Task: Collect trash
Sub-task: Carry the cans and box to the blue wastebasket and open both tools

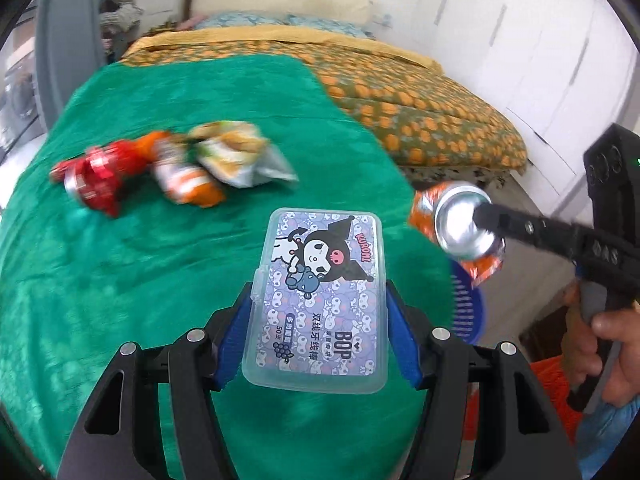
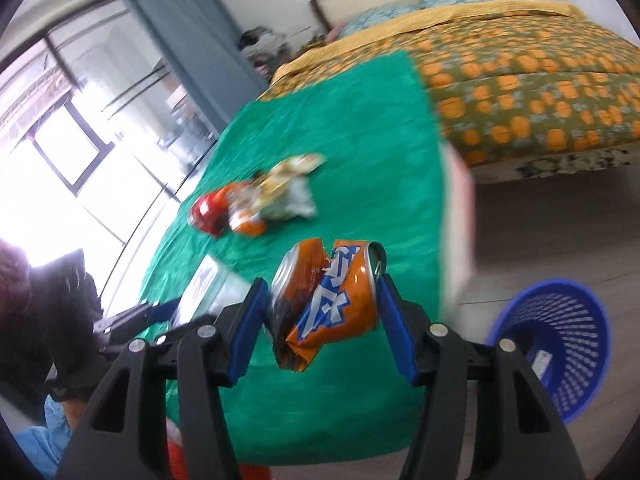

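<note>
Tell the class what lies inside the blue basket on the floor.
In the right wrist view, the blue basket holds one small pale item low against its wall; what it is cannot be told, and the near wall hides the rest of its bottom.

bedroom w/ a bed (image 1: 420, 120) in an orange-patterned quilt, white wardrobe (image 1: 540, 60), grey curtain (image 2: 180, 28), big bright window (image 2: 60, 140)

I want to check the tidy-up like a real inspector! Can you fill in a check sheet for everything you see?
Surface: green blanket over the work surface.
Job's things: crushed orange can; clear floss-pick box; red can, orange can and snack bag on the blanket; blue basket on the floor.
Clutter: nothing seen.
Grippers: left gripper holds the box; right gripper holds the crushed can.
Cables: nothing seen.
Surroundings: bed, window, white cupboards.
</note>
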